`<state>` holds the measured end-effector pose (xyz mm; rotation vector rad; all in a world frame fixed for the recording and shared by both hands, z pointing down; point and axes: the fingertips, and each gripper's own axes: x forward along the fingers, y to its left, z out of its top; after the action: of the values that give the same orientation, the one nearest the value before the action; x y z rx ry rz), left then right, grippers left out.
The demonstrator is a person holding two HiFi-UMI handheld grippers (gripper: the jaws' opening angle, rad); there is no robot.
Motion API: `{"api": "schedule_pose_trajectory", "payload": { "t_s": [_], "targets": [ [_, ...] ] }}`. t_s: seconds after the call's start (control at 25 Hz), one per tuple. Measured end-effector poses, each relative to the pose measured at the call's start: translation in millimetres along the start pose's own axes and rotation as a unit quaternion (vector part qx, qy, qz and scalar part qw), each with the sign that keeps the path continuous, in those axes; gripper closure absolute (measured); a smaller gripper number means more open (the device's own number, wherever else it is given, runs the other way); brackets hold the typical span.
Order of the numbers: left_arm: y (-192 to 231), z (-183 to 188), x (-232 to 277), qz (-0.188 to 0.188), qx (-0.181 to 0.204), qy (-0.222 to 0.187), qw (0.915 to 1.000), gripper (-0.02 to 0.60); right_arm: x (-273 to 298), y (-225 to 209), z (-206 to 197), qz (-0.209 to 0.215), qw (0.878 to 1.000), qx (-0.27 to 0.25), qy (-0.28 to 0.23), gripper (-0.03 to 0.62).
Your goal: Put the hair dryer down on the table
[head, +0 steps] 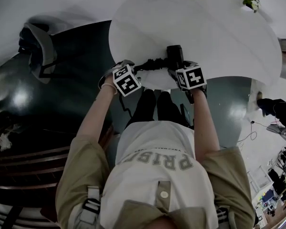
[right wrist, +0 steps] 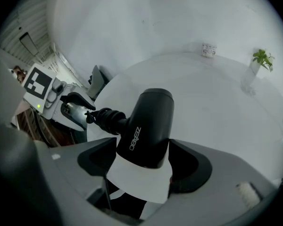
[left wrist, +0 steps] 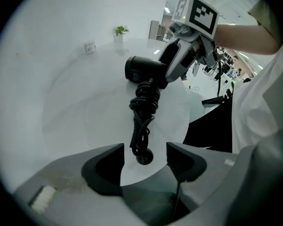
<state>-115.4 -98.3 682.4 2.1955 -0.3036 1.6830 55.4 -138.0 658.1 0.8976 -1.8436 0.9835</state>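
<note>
In the head view, two black-and-white marker cubes [head: 127, 80] cover most of what is under them. Only part of the black plastic hair dryer [head: 174, 55] peeks out between them. It is at the near edge of the round white counter [head: 219, 42] — I cannot tell if it lies on it or hangs just above.

The left gripper [left wrist: 145, 155] has its fingers [left wrist: 106, 168] wide. The tip of the dryer's handle, wrapped in a black cord [left wrist: 144, 102], sits between them with a gap on each side. The right gripper [right wrist: 144, 157] holds the dryer's fat barrel, one of its fingers [right wrist: 191, 166] on each side — the barrel's back end is hidden behind them.

A tiny white thing [left wrist: 89, 47] far back is too small to make out.

I count one hair dryer, one cord, two grippers, two cubes, one counter and one small green plant in a white pot [head: 250, 1].
</note>
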Motion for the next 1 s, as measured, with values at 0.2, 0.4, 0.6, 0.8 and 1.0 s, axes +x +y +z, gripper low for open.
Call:
{"api": "schedule_pose_trajectory", "payload": {
  "t_s": [0.2,0.4,0.6,0.8,1.0],
  "targets": [
    [-1,0,-14,0.001,-0.024,-0.015,0.9996,0.285,-6,7,2,0.014,1.000,-0.002,-0.010,0.197],
    [-1,12,-43,0.010,-0.068,-0.062,0.9957,0.285,-40,16,32,0.025,0.996,0.003,-0.084,0.194],
    [10,38,-98,0.029,-0.144,-0.169,0.9746,0.285,-98,23,75,0.001,0.980,-0.025,-0.199,0.194],
    [25,69,-163,0.070,-0.200,-0.295,0.9318,0.285,-159,26,112,-0.057,0.946,-0.073,-0.310,0.194],
    [36,91,-226,0.121,-0.228,-0.393,0.8825,0.285,-215,44,138,-0.070,0.898,-0.086,-0.426,0.261]
  ]
}}
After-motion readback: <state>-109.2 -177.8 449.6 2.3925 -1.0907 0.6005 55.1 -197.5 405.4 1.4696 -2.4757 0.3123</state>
